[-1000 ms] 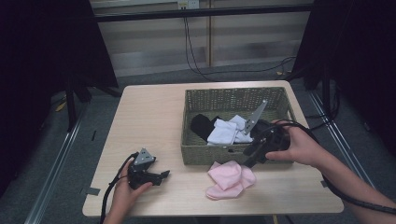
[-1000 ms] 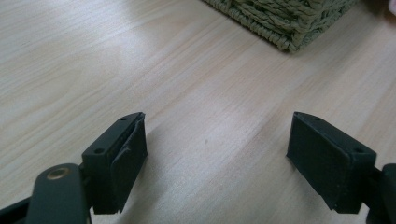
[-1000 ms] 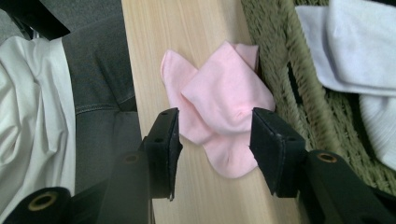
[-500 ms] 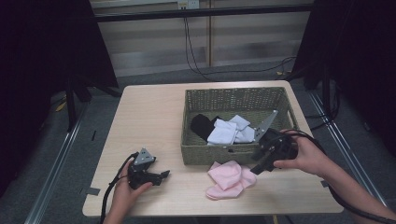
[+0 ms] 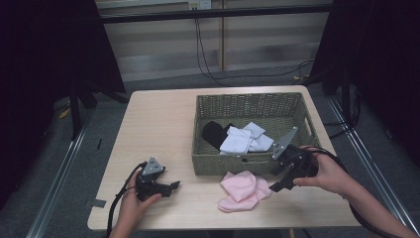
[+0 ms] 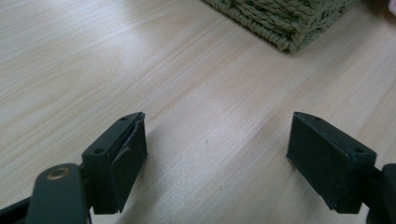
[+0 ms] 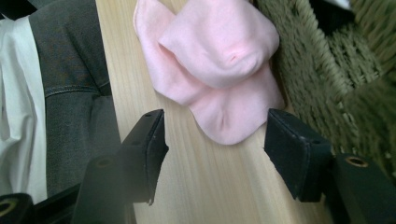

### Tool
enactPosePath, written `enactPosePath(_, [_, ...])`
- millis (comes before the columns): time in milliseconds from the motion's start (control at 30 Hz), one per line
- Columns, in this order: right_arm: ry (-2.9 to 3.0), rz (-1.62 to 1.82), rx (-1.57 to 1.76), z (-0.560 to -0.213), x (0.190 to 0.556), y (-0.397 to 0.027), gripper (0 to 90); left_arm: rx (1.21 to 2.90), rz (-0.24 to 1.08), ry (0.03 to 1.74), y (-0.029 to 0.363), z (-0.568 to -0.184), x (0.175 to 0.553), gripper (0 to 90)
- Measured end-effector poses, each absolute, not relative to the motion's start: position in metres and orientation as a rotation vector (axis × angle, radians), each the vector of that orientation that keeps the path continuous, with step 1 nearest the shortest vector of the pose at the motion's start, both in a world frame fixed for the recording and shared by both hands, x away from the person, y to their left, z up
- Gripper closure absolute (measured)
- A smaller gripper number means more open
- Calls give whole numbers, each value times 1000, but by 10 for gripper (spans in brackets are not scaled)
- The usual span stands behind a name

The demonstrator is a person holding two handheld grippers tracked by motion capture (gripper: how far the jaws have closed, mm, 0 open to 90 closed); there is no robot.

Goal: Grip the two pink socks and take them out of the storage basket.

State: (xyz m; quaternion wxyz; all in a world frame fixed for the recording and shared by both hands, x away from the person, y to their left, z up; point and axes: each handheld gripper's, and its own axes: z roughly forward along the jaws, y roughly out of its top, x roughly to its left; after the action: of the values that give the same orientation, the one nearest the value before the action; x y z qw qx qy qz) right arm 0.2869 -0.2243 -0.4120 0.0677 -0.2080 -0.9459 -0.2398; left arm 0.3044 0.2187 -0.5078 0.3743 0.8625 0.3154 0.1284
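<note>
A pink sock pile (image 5: 242, 188) lies on the table just in front of the green woven basket (image 5: 247, 97). My right gripper (image 5: 275, 179) is low at the pile's right end, pointing at it. In the right gripper view the pink sock (image 7: 215, 60) lies ahead of my right gripper (image 7: 215, 149). Its jaws have just been opening, and the sock's near edge reaches between the tips without touching the pads. My left gripper (image 5: 173, 187) rests at the table's front left. In its own view the left gripper (image 6: 215, 158) is open over bare wood.
White socks (image 5: 242, 141) and a black sock (image 5: 214, 133) lie inside the basket. The basket wall (image 7: 336, 84) runs close along the right gripper's side, and a basket corner (image 6: 289, 23) is ahead of the left gripper. The table's front edge (image 7: 109, 93) is beside the pink sock.
My right gripper has come down from over the basket's front rim to the table in front of it, beside the pink sock, and its jaws stand wider. The left gripper has stayed put.
</note>
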Motion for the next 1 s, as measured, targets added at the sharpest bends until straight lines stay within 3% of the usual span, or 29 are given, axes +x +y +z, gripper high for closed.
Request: enactPosePath(1000, [-2867,-766,-734,-464,279,-254,288,2209,329,807,219,-508,304,194])
